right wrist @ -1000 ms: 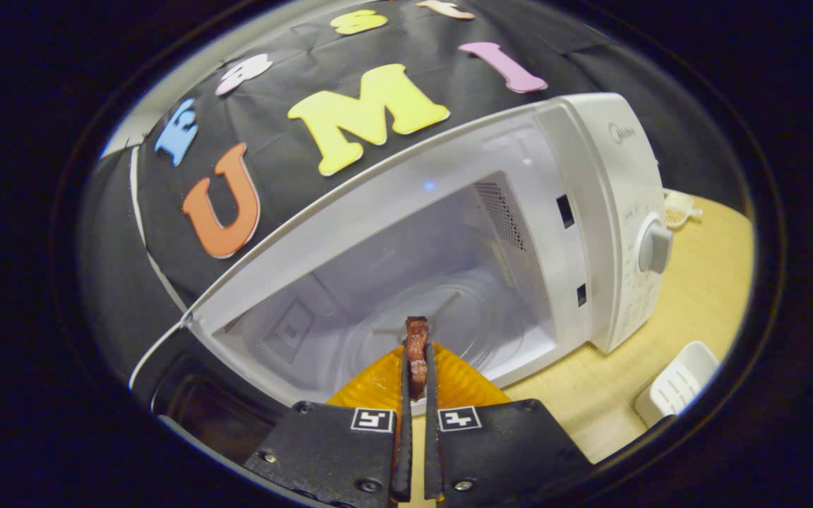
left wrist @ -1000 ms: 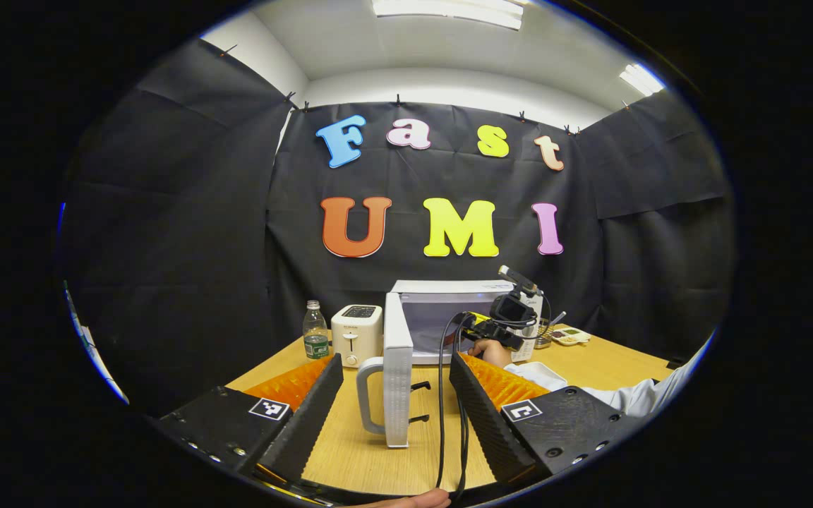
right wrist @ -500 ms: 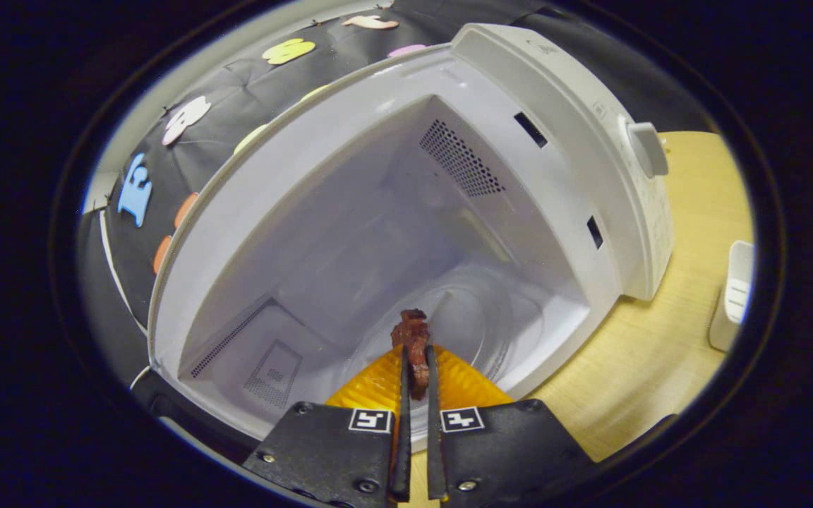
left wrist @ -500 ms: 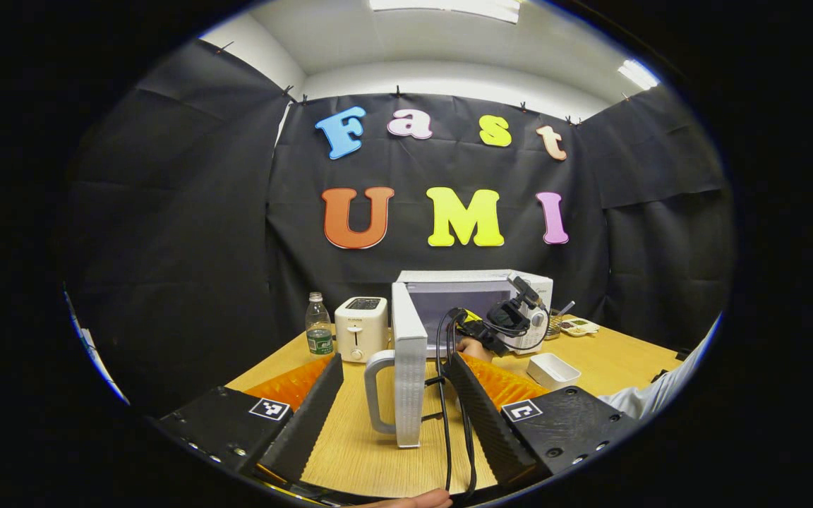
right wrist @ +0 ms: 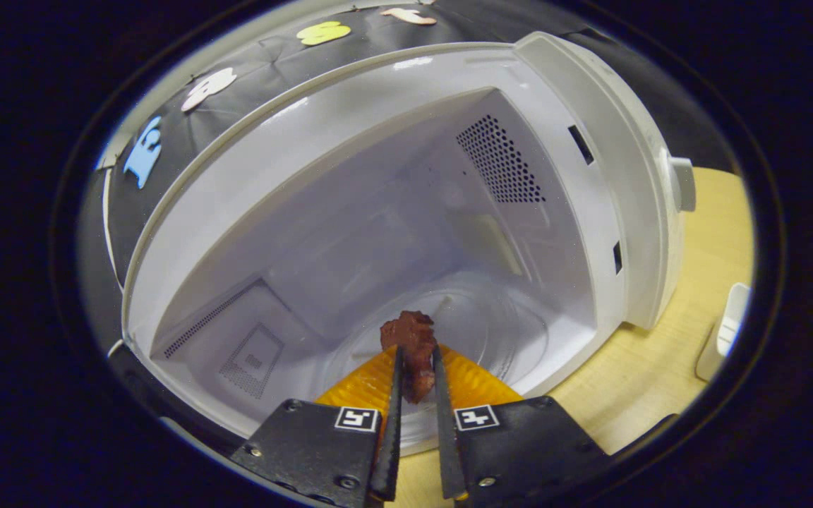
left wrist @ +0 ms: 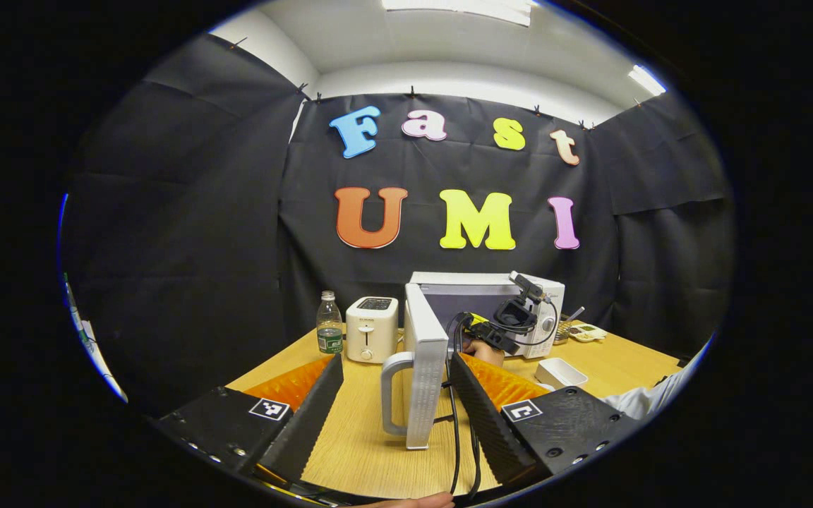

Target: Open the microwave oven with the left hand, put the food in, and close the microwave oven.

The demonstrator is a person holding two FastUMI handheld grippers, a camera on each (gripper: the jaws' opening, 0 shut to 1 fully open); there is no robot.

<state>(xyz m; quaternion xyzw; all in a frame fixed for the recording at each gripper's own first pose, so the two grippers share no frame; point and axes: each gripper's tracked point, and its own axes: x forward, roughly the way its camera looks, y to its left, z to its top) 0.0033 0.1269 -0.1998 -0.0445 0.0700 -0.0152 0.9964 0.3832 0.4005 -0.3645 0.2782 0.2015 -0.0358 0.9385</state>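
Observation:
The white microwave stands at the back of the table, its door swung wide and seen edge-on, handle toward me. My left gripper is open, and the door with its handle shows between its spread fingers, untouched. In the right gripper view the cavity of the microwave surrounds my right gripper, which is shut on a brown piece of food just above the glass turntable. A hand holds that right gripper at the microwave's mouth.
A white toaster and a water bottle stand left of the door. A white rectangular dish lies on the wooden table right of the microwave, with small items behind it. Cables hang past the door.
The right gripper has pushed deeper into the cavity with the food, and the gap between its fingers is slightly wider. The left gripper has drifted a little; the door looks slightly more edge-on.

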